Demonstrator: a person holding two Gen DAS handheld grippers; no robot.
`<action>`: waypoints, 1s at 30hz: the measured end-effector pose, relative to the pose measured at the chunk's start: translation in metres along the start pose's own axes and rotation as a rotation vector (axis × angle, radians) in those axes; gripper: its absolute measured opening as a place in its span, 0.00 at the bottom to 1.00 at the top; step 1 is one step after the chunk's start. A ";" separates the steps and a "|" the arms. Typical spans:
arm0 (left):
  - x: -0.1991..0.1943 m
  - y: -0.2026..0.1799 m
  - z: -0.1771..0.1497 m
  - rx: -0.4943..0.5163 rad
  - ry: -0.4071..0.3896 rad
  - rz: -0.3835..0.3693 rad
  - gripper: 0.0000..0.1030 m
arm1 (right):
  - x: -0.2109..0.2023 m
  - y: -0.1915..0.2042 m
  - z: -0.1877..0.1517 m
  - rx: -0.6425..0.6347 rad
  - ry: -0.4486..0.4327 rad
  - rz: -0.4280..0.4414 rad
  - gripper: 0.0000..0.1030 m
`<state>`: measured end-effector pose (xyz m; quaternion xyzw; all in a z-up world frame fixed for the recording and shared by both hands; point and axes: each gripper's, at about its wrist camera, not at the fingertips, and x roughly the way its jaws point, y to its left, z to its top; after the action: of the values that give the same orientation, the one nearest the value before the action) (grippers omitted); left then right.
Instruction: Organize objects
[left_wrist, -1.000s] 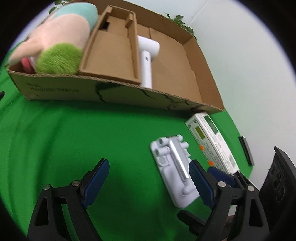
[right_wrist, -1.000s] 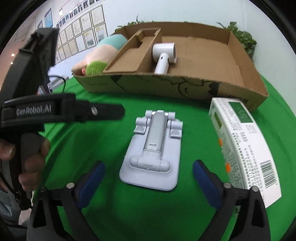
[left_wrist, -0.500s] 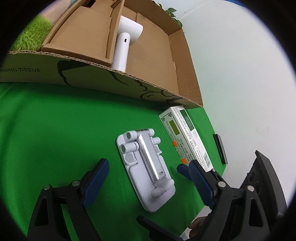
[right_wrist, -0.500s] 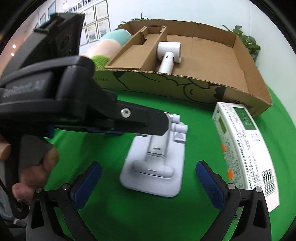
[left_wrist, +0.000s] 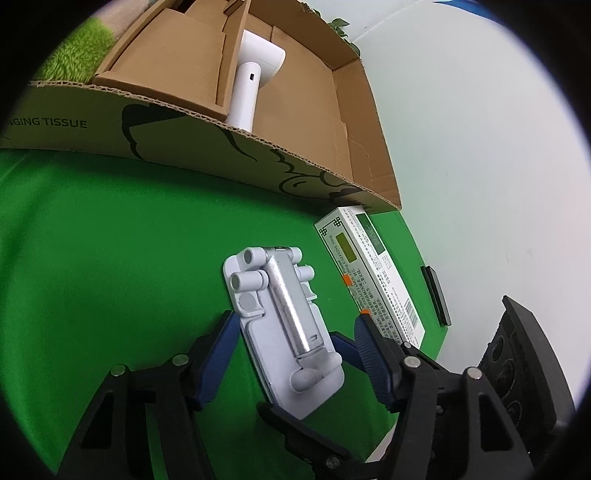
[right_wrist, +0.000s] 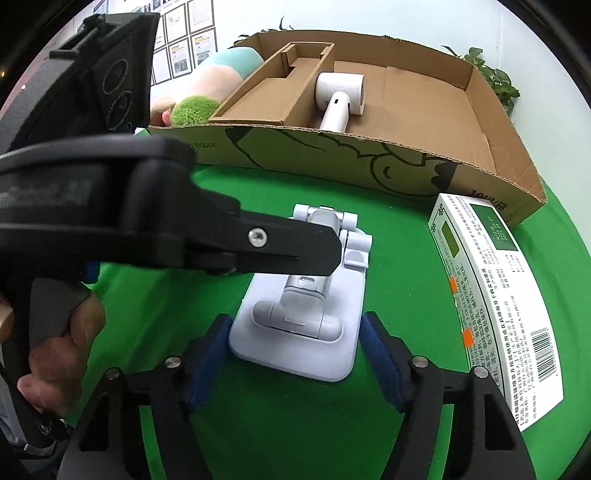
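Right wrist view gave us the nearest read: our right claw straddled the near short end of the folded phone stand, blue pads close to both edges after closing in, though we could not tell if they pressed yet. Our left claw, seen from its own wrist camera, had also just narrowed around the stand's long sides, one pad at the edge, the other apart. The stand lay flat on the green table, long axis running away from us toward the cardboard box. It looked pale grey, a silver arm folded along its middle. A white printed carton lay just right of it; a white handheld device sat inside the box beyond.
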<state>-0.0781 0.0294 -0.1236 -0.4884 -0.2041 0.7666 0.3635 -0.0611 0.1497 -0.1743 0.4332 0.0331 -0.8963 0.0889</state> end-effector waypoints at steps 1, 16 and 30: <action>0.000 0.000 0.000 -0.001 -0.001 0.004 0.58 | 0.000 0.000 0.000 0.004 -0.001 0.003 0.67; -0.003 -0.002 -0.003 0.018 -0.002 0.076 0.40 | -0.008 -0.012 -0.001 0.096 -0.021 0.099 0.66; -0.009 -0.008 -0.004 0.050 -0.010 0.100 0.37 | -0.008 -0.006 -0.012 0.098 -0.035 0.108 0.66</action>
<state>-0.0692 0.0274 -0.1145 -0.4848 -0.1619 0.7912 0.3358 -0.0480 0.1585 -0.1752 0.4226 -0.0357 -0.8981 0.1165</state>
